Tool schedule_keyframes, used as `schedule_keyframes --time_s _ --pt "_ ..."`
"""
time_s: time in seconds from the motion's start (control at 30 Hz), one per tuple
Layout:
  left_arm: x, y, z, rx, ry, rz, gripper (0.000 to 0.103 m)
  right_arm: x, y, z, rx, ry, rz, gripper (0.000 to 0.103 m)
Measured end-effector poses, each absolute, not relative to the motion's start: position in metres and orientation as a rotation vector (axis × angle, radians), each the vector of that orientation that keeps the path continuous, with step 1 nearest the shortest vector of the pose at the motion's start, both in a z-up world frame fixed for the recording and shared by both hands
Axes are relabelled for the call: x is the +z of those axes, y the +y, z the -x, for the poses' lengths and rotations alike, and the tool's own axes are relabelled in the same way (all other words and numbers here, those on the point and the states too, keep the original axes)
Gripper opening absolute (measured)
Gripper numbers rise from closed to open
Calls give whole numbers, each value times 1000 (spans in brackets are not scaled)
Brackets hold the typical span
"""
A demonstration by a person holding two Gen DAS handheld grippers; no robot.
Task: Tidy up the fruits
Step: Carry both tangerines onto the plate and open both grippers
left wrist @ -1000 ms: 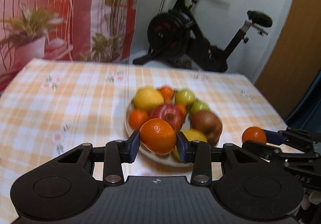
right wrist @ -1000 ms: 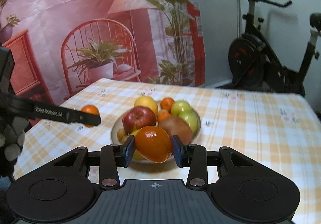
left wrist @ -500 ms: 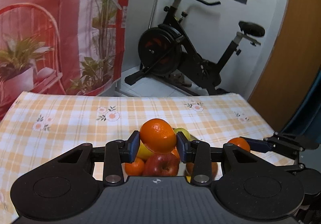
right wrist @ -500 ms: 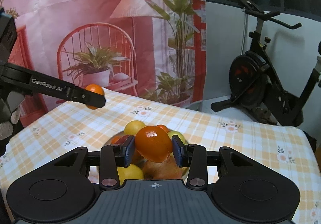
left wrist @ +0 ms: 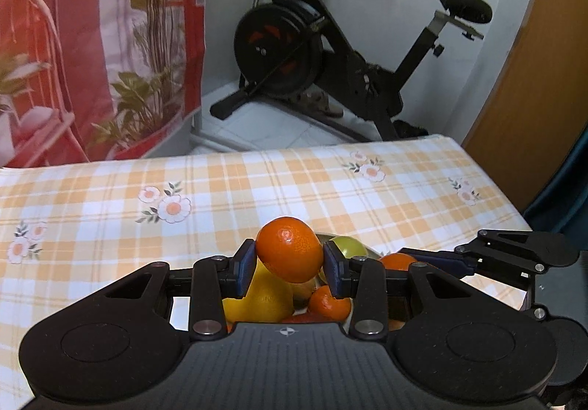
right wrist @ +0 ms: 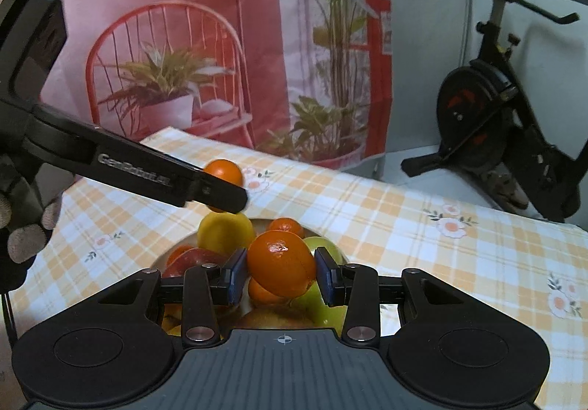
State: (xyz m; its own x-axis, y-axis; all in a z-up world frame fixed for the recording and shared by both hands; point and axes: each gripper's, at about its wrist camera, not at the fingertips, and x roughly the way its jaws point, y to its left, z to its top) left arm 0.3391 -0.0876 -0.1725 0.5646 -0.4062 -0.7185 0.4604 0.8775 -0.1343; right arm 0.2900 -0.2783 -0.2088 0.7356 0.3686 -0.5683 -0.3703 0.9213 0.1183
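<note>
Checked orange-and-white tablecloth (left wrist: 294,189) covers the table in the left wrist view, with an exercise bike (left wrist: 330,53) behind. The left gripper (left wrist: 288,264) clamps an orange (left wrist: 288,253) between both pads, above the fruit plate (left wrist: 367,252); the right gripper (left wrist: 433,261) enters from the right, gripping its own fruit. In the right wrist view, a printed backdrop (right wrist: 183,42) hangs behind the table. The right gripper (right wrist: 280,275) clamps a second orange (right wrist: 281,268) over the plate's lemon (right wrist: 224,233) and green apple (right wrist: 325,248).
</note>
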Motion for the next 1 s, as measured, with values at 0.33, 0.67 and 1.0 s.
schedule_keyframes --time_s 0.33,0.67,1.0 --pt "-189 -98 -355 -559 855 -73 41 -223 -268 -303 437 651 -3 36" --pt "-200 -106 -358 -576 887 -78 41 -230 -268 -303 434 663 -18 38" --pt "-203 -110 -358 -586 899 -77 41 -232 -270 -300 418 661 -28 38"
